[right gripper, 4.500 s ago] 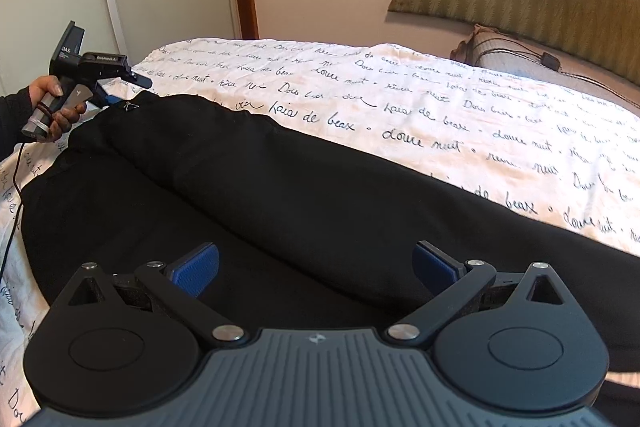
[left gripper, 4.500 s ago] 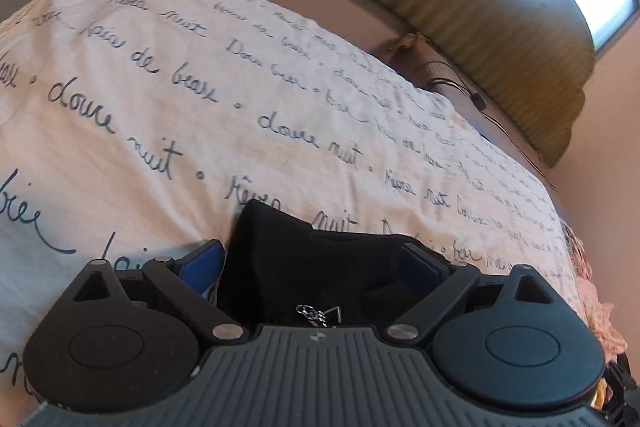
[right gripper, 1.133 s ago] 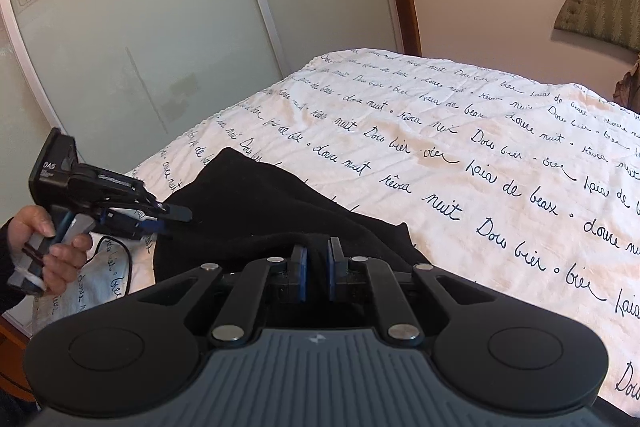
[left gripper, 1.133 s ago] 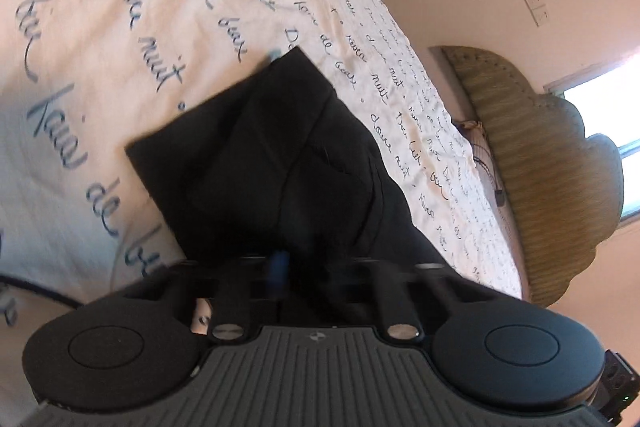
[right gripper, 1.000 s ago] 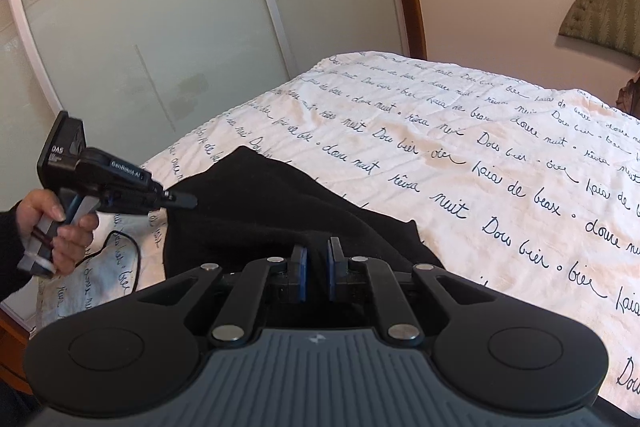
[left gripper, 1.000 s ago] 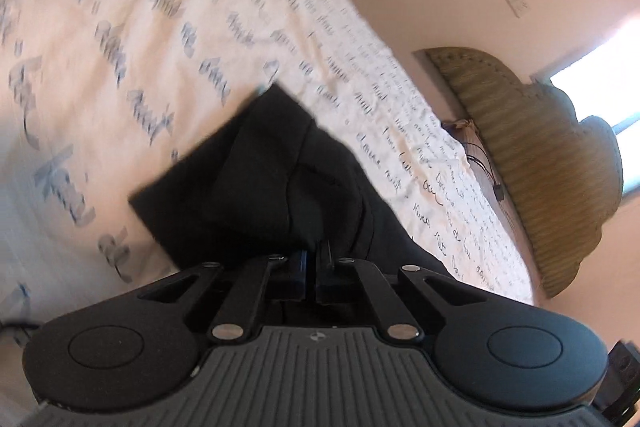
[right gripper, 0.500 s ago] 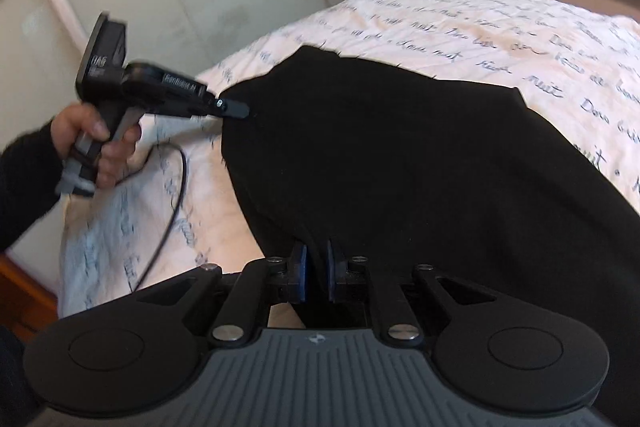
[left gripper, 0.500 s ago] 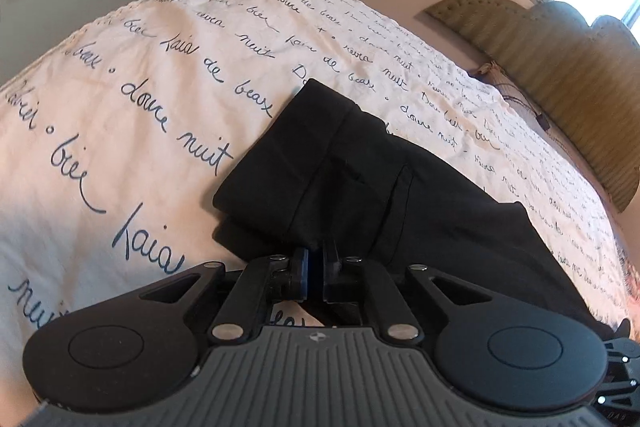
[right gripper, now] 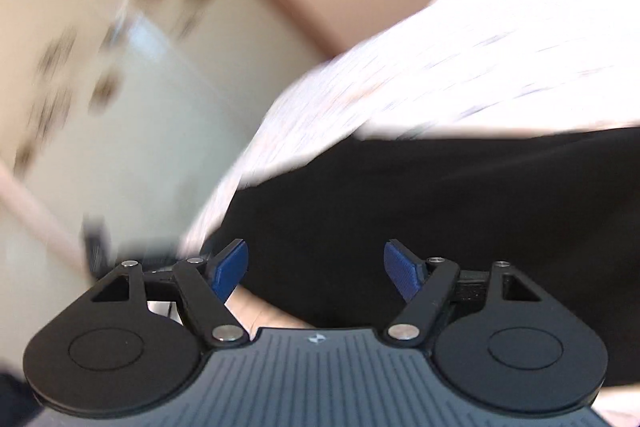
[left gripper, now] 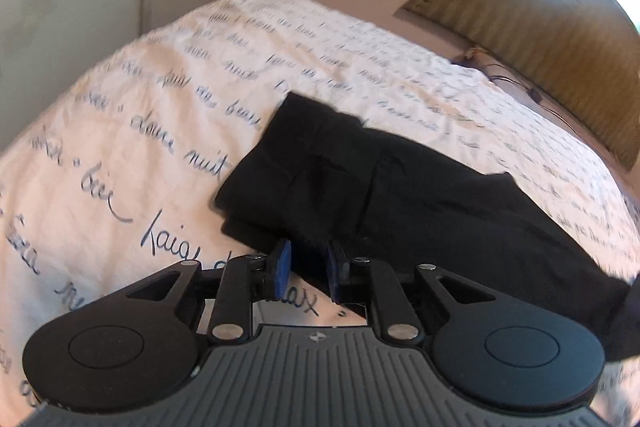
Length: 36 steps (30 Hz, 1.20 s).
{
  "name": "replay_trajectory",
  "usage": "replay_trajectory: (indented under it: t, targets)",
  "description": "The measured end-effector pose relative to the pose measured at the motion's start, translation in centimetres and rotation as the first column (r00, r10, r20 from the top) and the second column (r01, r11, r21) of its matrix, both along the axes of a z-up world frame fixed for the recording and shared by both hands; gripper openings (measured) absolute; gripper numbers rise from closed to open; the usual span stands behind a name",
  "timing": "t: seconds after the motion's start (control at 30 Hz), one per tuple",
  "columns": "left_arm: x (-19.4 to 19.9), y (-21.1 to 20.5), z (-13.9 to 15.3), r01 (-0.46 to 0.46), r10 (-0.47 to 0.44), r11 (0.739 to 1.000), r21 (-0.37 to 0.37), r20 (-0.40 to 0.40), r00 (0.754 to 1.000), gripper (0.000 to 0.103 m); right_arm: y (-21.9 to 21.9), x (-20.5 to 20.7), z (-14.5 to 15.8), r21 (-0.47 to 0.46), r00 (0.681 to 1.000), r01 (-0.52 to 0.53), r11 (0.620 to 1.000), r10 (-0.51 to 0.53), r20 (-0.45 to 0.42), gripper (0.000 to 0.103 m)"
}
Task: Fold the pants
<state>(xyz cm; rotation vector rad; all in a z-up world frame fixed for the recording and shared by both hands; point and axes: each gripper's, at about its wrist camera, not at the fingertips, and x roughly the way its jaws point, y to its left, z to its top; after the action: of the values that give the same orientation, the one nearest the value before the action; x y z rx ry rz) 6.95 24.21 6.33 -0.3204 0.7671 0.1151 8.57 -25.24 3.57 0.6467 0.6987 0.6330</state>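
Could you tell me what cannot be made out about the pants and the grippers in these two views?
- Right wrist view: motion blur smears the bedspread lettering and the pants edges.
- Left wrist view: the left gripper body hides the pants' near edge.
- Left wrist view: the right frame edge cuts off the pants' far end.

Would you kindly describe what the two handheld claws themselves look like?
Both match. The left claw and right claw each have black linkage arms with silver pivot screws, blue ribbed fingertip pads, two round black discs, and a grey ridged body bearing a small white logo.
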Motion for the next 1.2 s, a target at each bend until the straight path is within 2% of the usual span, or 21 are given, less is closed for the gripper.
replay_trajectory:
  t: [0.07, 0.13, 0.2, 0.23, 0.3, 0.4, 0.47, 0.5, 0.57, 0.63, 0.7, 0.77, 0.8, 0.83, 0.9, 1.0, 1.03, 1.07, 1.1, 1.13, 1.2]
  targets:
    - [-0.9, -1.3, 1.1, 0.046, -0.047, 0.998, 0.03, 0.027, 0.999, 0.022, -5.9, -0.4, 0.3, 0.03, 0.983, 0.181, 0.983, -0.179, -0.047, 0.075]
    - [-1.6, -3.0, 2.1, 0.094, -0.096, 0.995, 0.046, 0.058, 0.994, 0.022, -10.9, -0.8, 0.6, -0.005, 0.929, 0.358, 0.934, -0.357, -0.099, 0.077]
    - [-1.8, -4.8, 2.7, 0.152, -0.153, 0.988, 0.023, 0.09, 0.984, 0.023, -14.2, -0.9, 0.8, -0.03, 0.877, 0.462, 0.886, -0.462, -0.134, 0.077]
    - [-1.7, -5.8, 3.0, 0.184, -0.184, 0.983, 0.012, 0.097, 0.978, 0.023, -15.2, -0.8, 0.8, -0.014, 0.861, 0.489, 0.872, -0.485, -0.155, 0.077]
    - [-1.3, -8.2, 3.3, 0.245, -0.242, 0.97, -0.01, 0.115, 0.964, 0.023, -15.8, -0.2, 0.5, 0.041, 0.856, 0.496, 0.867, -0.481, -0.192, 0.077]
    - [-0.6, -12.5, 2.8, 0.339, -0.321, 0.931, -0.134, 0.139, 0.937, 0.039, -13.8, 1.2, -0.3, 0.073, 0.867, 0.463, 0.883, -0.434, -0.243, 0.077]
    - [-0.1, -15.5, 1.9, 0.402, -0.375, 0.88, -0.253, 0.149, 0.915, 0.048, -11.4, 1.6, -1.0, 0.079, 0.886, 0.414, 0.907, -0.381, -0.264, 0.077]
    - [0.3, -16.8, 1.3, 0.418, -0.395, 0.85, -0.321, 0.138, 0.908, 0.049, -10.1, 1.4, -1.8, 0.09, 0.896, 0.382, 0.92, -0.345, -0.28, 0.077]
    - [1.1, -18.6, -0.3, 0.396, -0.397, 0.778, -0.488, 0.106, 0.912, 0.049, -7.9, 1.3, -3.3, 0.123, 0.904, 0.311, 0.942, -0.254, -0.343, 0.077]
    - [1.7, -19.6, -2.5, 0.306, -0.36, 0.701, -0.645, 0.051, 0.932, 0.049, -5.7, 0.5, -4.7, 0.133, 0.899, 0.276, 0.952, -0.207, -0.387, 0.077]
    - [2.0, -20.1, -4.7, 0.172, -0.298, 0.627, -0.76, -0.029, 0.954, 0.049, -4.3, 0.0, -5.7, 0.121, 0.887, 0.275, 0.954, -0.204, -0.414, 0.077]
    - [2.4, -20.7, -6.3, 0.078, -0.27, 0.567, -0.82, -0.096, 0.958, 0.049, -3.7, -0.5, -6.5, 0.145, 0.88, 0.293, 0.945, -0.207, -0.428, 0.077]
    - [2.5, -21.0, -6.7, 0.044, -0.259, 0.553, -0.832, -0.121, 0.958, 0.049, -3.6, -0.6, -6.8, 0.168, 0.879, 0.302, 0.938, -0.206, -0.43, 0.077]
    - [2.6, -21.3, -7.0, 0.021, -0.245, 0.547, -0.837, -0.136, 0.96, 0.051, -3.6, -0.6, -7.0, 0.191, 0.877, 0.315, 0.93, -0.208, -0.433, 0.077]
    - [3.0, -21.6, -7.3, -0.034, -0.2, 0.551, -0.834, -0.171, 0.965, 0.059, -3.4, -0.1, -7.6, 0.227, 0.867, 0.341, 0.912, -0.213, -0.45, 0.077]
    - [3.9, -21.5, -7.4, -0.142, -0.107, 0.551, -0.822, -0.239, 0.965, 0.068, -3.1, 0.8, -7.9, 0.259, 0.877, 0.361, 0.896, -0.232, -0.421, 0.075]
    - [4.3, -21.7, -7.3, -0.162, -0.096, 0.558, -0.814, -0.258, 0.961, 0.069, -3.1, 0.9, -8.0, 0.274, 0.882, 0.367, 0.889, -0.239, -0.407, 0.066]
    - [4.7, -21.8, -7.3, -0.16, -0.102, 0.561, -0.812, -0.259, 0.96, 0.069, -3.2, 0.8, -8.1, 0.297, 0.886, 0.372, 0.88, -0.241, -0.395, 0.052]
    - [5.1, -22.2, -7.2, -0.157, -0.109, 0.565, -0.81, -0.262, 0.959, 0.069, -3.3, 0.8, -8.4, 0.326, 0.89, 0.374, 0.868, -0.237, -0.39, 0.045]
    - [5.3, -22.6, -7.1, -0.159, -0.114, 0.569, -0.807, -0.269, 0.956, 0.069, -3.5, 0.9, -8.7, 0.36, 0.892, 0.375, 0.854, -0.227, -0.391, 0.04]
    - [6.1, -23.6, -7.2, -0.161, -0.127, 0.572, -0.804, -0.281, 0.951, 0.069, -3.9, 0.9, -9.2, 0.409, 0.892, 0.384, 0.828, -0.219, -0.395, 0.04]
